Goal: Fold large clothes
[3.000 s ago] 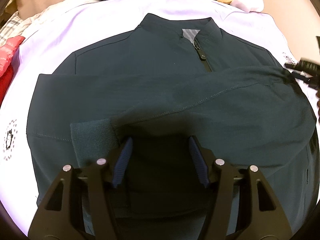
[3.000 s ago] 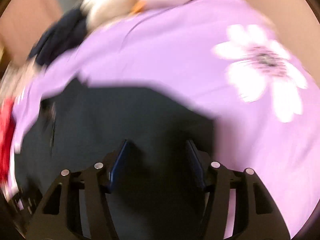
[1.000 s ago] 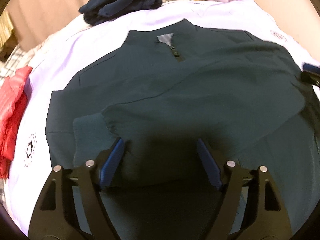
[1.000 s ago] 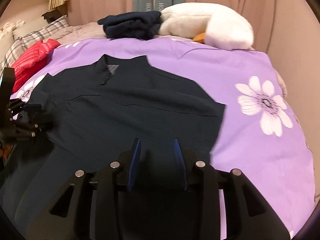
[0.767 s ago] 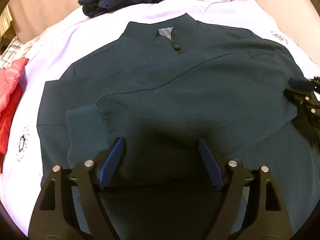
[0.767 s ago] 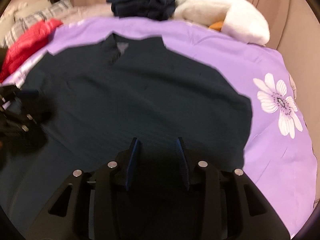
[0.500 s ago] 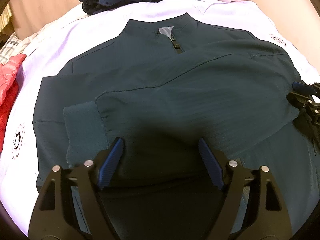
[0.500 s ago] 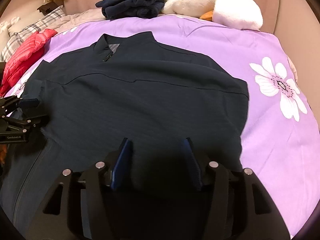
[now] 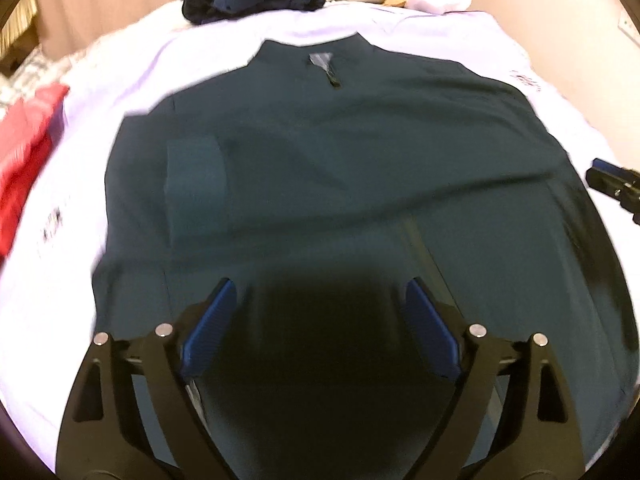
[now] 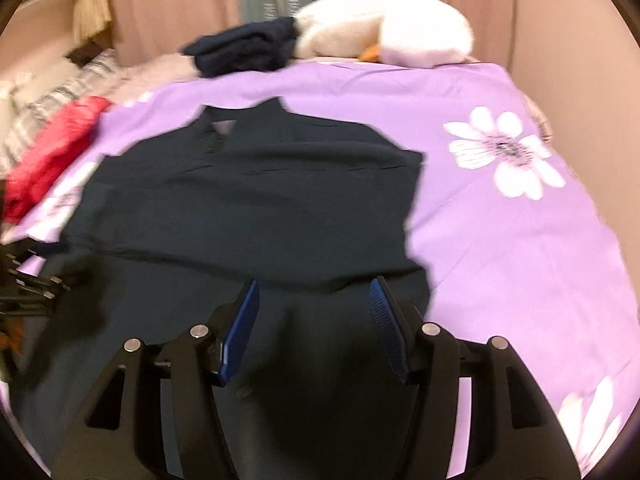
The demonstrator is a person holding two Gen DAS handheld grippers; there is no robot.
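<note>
The dark teal jacket [image 9: 360, 152] is being shown laid flat on the purple flowered bedspread [image 10: 500, 216], collar toward the far end of the bed, both sleeves folded in across the chest, one ribbed cuff [image 9: 196, 188] lying on its left side. The left tool [image 9: 320, 328] is being held above the lower part of the jacket, its blue pads [image 9: 208, 328] spread wide, having just been opening further, with nothing being gripped between them. The right tool [image 10: 316, 328] is being held over the jacket's right hem, released too, jaws having just been opening, pads clear of the cloth. A folded navy garment [image 10: 244, 50] and a white plush toy [image 10: 384, 32] are being seen at the far end, a red garment [image 10: 52, 152] off to the left.
</note>
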